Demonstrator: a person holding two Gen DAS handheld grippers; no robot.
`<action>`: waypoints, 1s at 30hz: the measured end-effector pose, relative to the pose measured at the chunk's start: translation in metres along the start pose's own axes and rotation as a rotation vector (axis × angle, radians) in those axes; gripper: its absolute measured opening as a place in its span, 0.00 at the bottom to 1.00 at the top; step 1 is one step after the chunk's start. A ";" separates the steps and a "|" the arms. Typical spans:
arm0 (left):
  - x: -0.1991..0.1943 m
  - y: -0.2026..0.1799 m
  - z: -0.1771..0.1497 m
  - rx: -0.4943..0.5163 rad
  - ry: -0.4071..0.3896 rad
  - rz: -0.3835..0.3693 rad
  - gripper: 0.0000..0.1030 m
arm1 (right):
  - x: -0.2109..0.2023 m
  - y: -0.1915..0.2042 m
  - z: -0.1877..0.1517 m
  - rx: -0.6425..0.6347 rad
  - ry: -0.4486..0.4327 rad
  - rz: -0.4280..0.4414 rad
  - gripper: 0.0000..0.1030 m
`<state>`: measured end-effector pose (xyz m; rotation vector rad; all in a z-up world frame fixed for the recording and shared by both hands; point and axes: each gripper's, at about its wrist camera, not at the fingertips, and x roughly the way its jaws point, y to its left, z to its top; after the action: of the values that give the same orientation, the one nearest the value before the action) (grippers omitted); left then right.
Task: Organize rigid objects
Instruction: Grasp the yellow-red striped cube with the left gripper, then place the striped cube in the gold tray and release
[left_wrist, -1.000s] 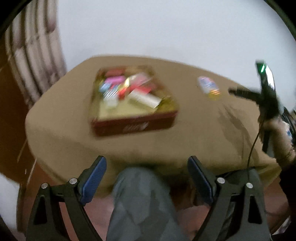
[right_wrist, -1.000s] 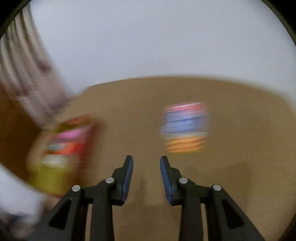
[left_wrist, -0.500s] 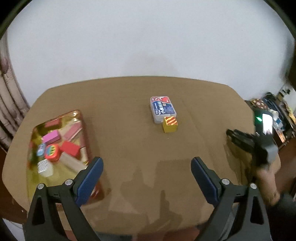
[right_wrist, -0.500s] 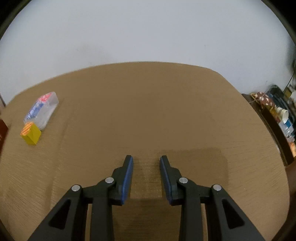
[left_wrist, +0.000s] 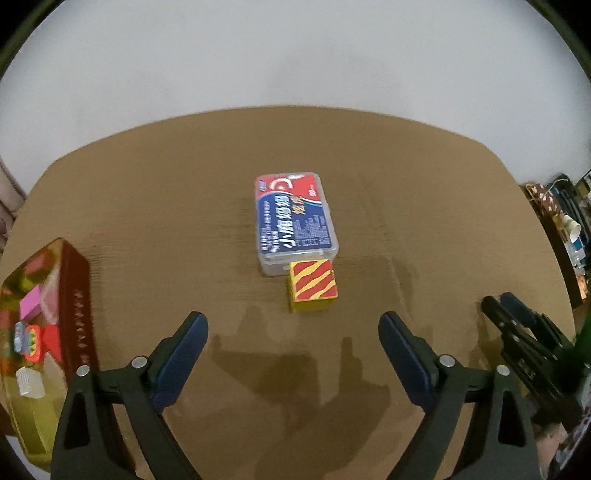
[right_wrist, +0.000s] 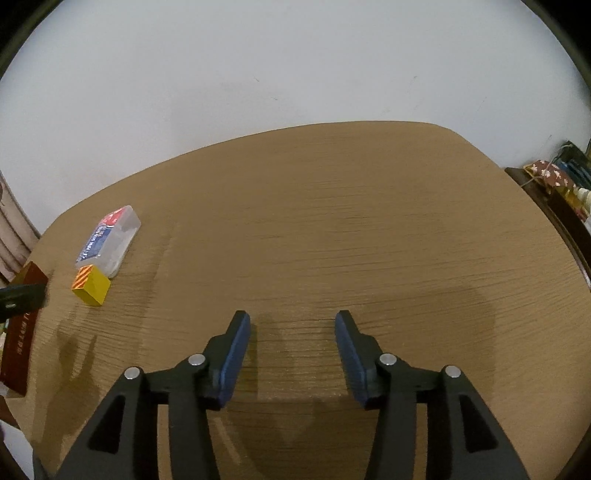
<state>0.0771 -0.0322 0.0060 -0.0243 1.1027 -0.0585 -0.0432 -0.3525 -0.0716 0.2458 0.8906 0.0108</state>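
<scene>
Left wrist view: left hand-held gripper (left_wrist: 291, 354) wide open, nothing held, hovering just short of the small yellow cube with red/yellow striped top (left_wrist: 313, 285). Cube touches the near end of the clear rectangular plastic box with red/blue label (left_wrist: 295, 221), mid brown wooden worktop (left_wrist: 147, 206). Gold/red open tin tray of coloured blocks (left_wrist: 79, 306) sits well left of the cube. Right hand-held gripper (right_wrist: 291, 350) partly open, empty, well right of the cube over bare worktop.

Risks, my read: cube abuts the box, so a far-side finger could shove the box or snag its edge; off-centre pinch could twist the cube out.

Label: Chinese chars, blurred; can't read brand reliably. Tray side lettering illegible.
</scene>
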 end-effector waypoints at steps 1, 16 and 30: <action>0.003 -0.001 0.001 0.003 0.002 0.004 0.85 | -0.002 -0.004 0.000 0.006 -0.001 0.008 0.49; 0.048 0.001 0.004 -0.023 0.092 0.021 0.26 | -0.029 -0.029 0.006 0.048 -0.010 0.059 0.50; -0.061 0.100 -0.057 -0.152 0.073 -0.048 0.26 | -0.038 -0.035 0.005 0.040 -0.003 0.040 0.50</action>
<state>0.0020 0.0721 0.0299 -0.1860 1.1773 -0.0183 -0.0665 -0.3918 -0.0475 0.3008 0.8832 0.0301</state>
